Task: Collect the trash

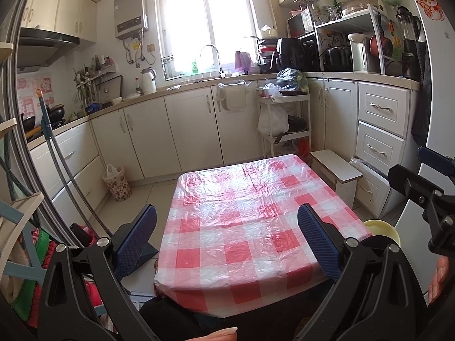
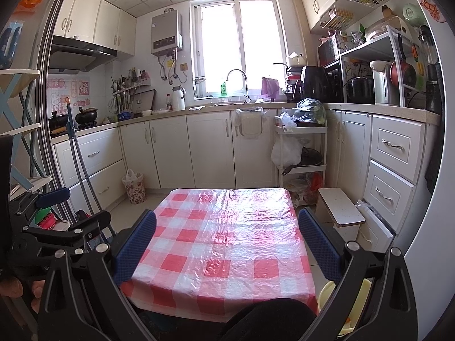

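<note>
A small table with a red and white checked plastic cover (image 1: 244, 227) stands in front of me; it also shows in the right wrist view (image 2: 224, 244). No loose trash shows on it. My left gripper (image 1: 226, 241) is open and empty above the table's near edge. My right gripper (image 2: 226, 247) is open and empty too, held over the near edge; part of it shows at the right of the left wrist view (image 1: 426, 193). A flowered waste bin with a plastic liner (image 1: 117, 182) stands on the floor by the left cabinets, also in the right wrist view (image 2: 133, 186). A pale yellow bin (image 2: 348, 307) sits low beside the table's right corner.
White kitchen cabinets run along the left, back and right walls. A white trolley (image 1: 284, 113) with bags stands behind the table. A small white stool (image 1: 337, 167) sits at the table's far right. A mop handle (image 1: 57, 153) leans at the left.
</note>
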Demonstrator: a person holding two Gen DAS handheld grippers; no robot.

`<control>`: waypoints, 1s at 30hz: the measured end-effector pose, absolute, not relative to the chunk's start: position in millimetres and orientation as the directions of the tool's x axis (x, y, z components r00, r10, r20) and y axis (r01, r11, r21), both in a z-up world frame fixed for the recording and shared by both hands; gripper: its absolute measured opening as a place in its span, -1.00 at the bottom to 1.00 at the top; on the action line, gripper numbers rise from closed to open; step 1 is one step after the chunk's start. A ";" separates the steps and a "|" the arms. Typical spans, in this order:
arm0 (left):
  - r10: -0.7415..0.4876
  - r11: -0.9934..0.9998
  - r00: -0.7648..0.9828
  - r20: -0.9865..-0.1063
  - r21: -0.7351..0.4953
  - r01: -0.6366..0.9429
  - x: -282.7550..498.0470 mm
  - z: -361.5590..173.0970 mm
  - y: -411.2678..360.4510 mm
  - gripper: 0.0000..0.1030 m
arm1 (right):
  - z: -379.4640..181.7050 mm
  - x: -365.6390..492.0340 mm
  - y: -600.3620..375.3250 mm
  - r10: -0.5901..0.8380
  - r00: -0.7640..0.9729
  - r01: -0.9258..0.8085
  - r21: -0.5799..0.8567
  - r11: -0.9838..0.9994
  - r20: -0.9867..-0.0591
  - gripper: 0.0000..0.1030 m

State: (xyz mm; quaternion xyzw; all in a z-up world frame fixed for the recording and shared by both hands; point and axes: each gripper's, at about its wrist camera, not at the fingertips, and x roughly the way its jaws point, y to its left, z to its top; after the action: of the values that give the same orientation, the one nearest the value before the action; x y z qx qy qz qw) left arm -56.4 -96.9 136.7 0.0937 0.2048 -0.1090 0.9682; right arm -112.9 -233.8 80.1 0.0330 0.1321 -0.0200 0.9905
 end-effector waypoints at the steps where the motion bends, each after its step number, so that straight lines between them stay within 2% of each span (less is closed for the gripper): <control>1: -0.173 0.959 0.892 -0.417 0.136 0.250 -56.4 136.7 -97.0 0.86 | 80.0 -112.8 -233.7 -0.031 0.964 0.048 0.060 0.997 -0.263 0.86; 30: -0.183 0.958 0.891 -0.416 0.126 0.256 -57.6 137.3 -99.7 0.86 | 80.1 -110.8 -231.3 -0.027 0.964 0.042 0.054 0.998 -0.264 0.86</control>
State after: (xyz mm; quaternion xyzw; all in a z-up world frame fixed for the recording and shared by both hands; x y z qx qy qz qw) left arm -57.6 -99.7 137.3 0.0891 0.2043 -0.1134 0.9682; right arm -110.8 -231.3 80.1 0.0298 0.1328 -0.0175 0.9905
